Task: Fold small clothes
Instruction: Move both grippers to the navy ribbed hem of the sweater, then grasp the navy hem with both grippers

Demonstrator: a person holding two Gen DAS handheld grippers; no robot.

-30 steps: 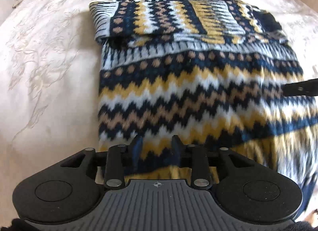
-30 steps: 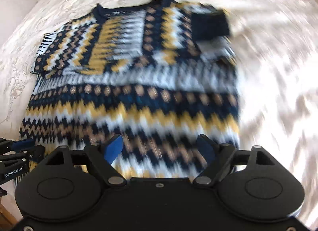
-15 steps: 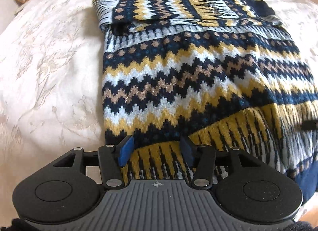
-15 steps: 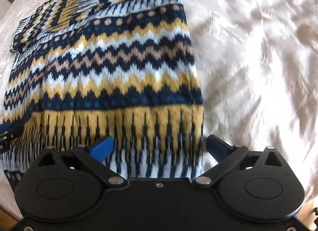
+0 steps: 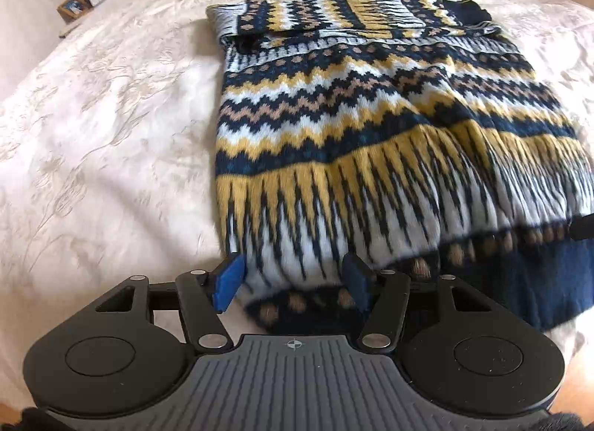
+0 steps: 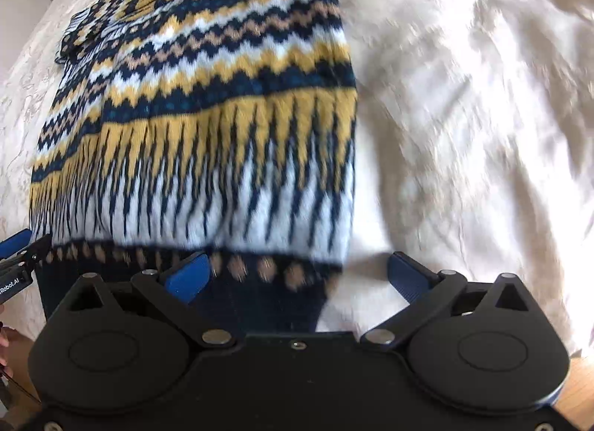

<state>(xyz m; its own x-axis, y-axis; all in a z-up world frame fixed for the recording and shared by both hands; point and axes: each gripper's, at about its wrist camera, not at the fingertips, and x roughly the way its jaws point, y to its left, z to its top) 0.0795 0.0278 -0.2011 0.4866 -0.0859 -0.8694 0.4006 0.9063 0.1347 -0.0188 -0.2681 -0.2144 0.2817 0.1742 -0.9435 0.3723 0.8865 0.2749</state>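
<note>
A knitted sweater (image 5: 371, 126) in navy, yellow, white and tan zigzags lies flat on the bed, sleeves folded across its chest at the far end. It also shows in the right wrist view (image 6: 208, 115). My left gripper (image 5: 293, 282) is open, its jaws astride the hem's left corner. My right gripper (image 6: 300, 278) is open wide, its jaws astride the hem's right corner, the navy hem band between them. The left gripper's tip (image 6: 18, 249) shows at the left edge of the right wrist view.
The cream patterned bedspread (image 5: 104, 134) surrounds the sweater on both sides (image 6: 464, 97). A wooden bedside shelf with small items (image 5: 78, 4) stands at the far left. The bed's near edge and the wooden floor (image 6: 579, 386) lie just beneath the grippers.
Both grippers have drawn back along the sweater from its middle to the hem. The left gripper's jaws have opened wider. The right gripper stays open.
</note>
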